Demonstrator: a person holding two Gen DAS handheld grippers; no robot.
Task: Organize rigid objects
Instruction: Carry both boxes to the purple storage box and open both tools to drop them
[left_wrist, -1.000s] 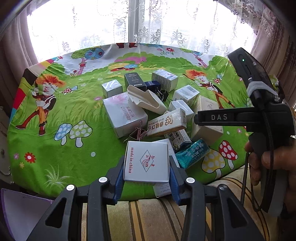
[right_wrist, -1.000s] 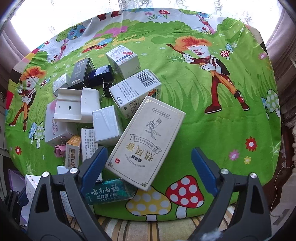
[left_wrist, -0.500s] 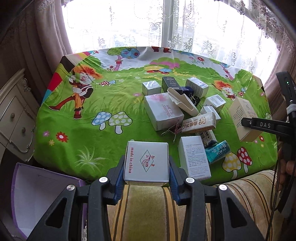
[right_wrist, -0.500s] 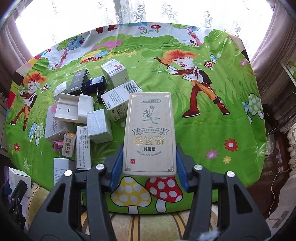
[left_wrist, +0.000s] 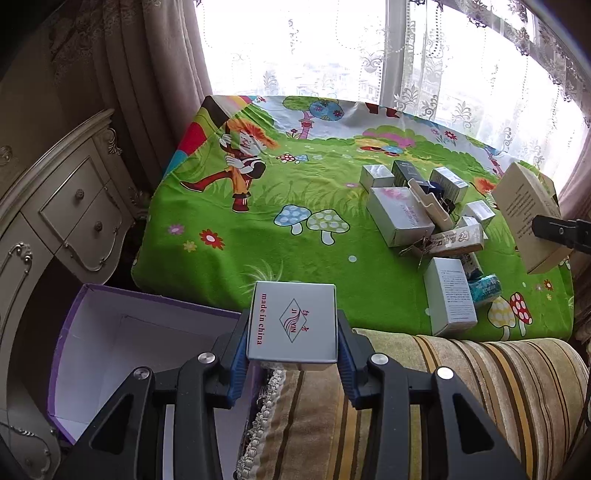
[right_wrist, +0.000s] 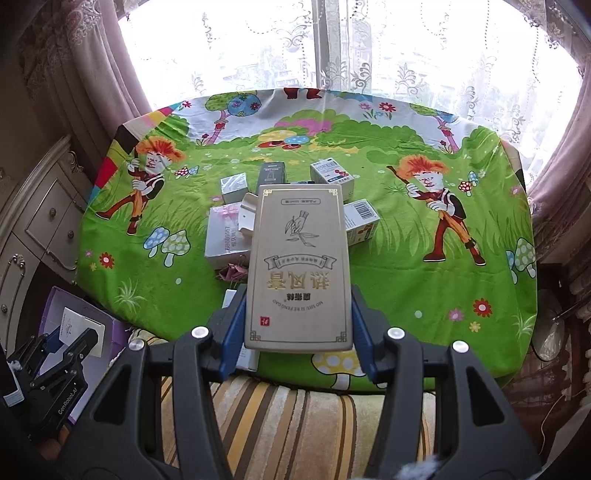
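Note:
My left gripper (left_wrist: 291, 347) is shut on a small white box (left_wrist: 292, 321) marked "made in china" and holds it above the near table edge, beside an open purple box (left_wrist: 122, 354) on the floor at the left. My right gripper (right_wrist: 297, 321) is shut on a tall beige box (right_wrist: 298, 266) with gold lettering, held above the table's front edge; it also shows in the left wrist view (left_wrist: 528, 214). Several small boxes (left_wrist: 402, 214) lie in a pile on the green cartoon tablecloth (left_wrist: 258, 229).
A striped sofa arm (left_wrist: 461, 387) runs along the near side of the table. A cream dresser (left_wrist: 55, 206) stands at the left. Curtains and a bright window are behind the table. The purple box and left gripper (right_wrist: 59, 354) show at the lower left of the right wrist view.
Both grippers have pulled back and up from the pile with their boxes. The left one has swung left toward the purple box. The right gripper closed on the beige box and lifted it.

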